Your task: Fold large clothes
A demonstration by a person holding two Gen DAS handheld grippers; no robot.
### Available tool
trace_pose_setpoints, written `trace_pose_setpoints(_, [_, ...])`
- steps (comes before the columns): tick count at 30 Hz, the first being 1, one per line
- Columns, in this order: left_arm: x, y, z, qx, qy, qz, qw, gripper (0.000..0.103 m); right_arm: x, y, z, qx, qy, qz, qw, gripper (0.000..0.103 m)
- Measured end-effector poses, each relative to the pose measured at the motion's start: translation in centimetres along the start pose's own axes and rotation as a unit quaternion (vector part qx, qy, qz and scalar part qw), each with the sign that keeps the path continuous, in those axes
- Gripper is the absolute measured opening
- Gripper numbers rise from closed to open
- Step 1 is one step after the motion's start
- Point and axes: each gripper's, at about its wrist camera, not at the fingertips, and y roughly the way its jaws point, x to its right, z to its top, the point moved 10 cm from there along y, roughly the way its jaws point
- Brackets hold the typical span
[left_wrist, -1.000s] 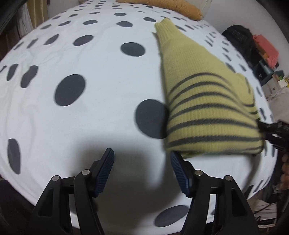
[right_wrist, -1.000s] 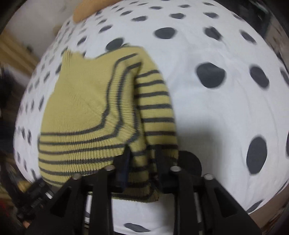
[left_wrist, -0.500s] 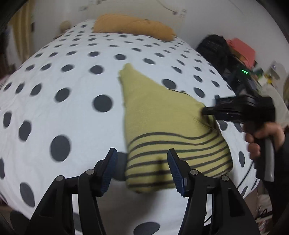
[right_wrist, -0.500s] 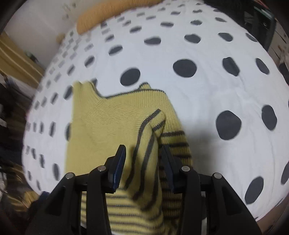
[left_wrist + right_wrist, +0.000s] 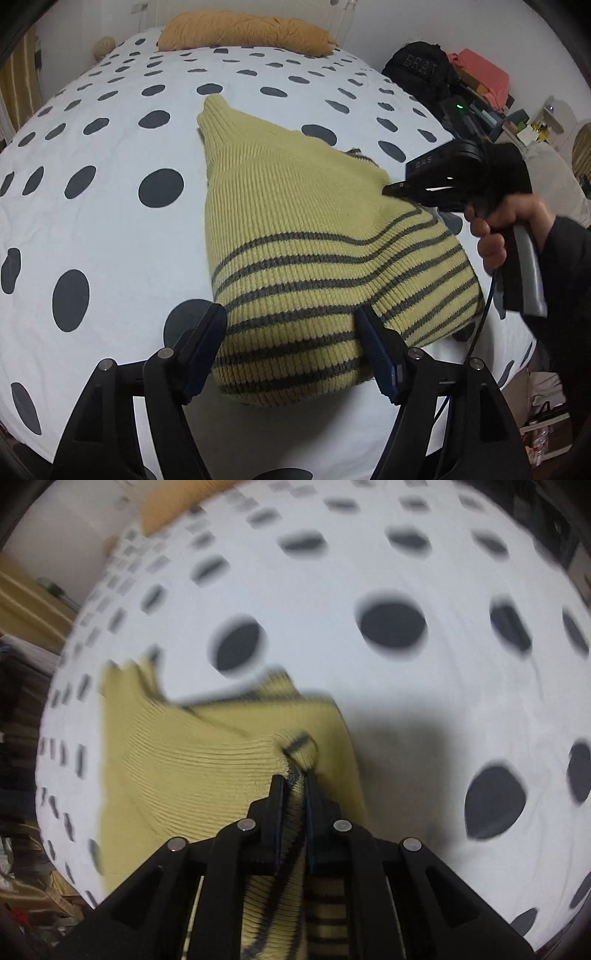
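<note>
Two grippers on one yellow striped sweater, which lies folded on the polka-dot bedspread toward its right-hand edge; left gripper has jaws spread wide, straddling the near striped hem of the sweater, blue pads on either side, not clamped; right gripper has jaws pressed together, pinching a bunched fold of the sweater, with knit running back between the fingers; in the left wrist view the right gripper reaches in from the right with its tip on the sweater's upper right edge, the person's hand on the handle; orange pillow at the far end of the bed; black backpack beyond the bed's right side; right wrist view is motion-blurred.
</note>
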Motion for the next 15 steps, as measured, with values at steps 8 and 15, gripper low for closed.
trace_pose_setpoints(8, [-0.5,0.2,-0.1,0.0,-0.008,0.002,1.0,0.073,-0.4,-8.7,-2.2,0.119,0.013,0.045,0.992,0.021])
trace_pose_setpoints(15, [-1.6,-1.5,-0.5,0.001,-0.051,-0.001,0.9987,0.072,-4.8,-5.9,-10.2,0.028,0.008,0.125,0.992,0.005])
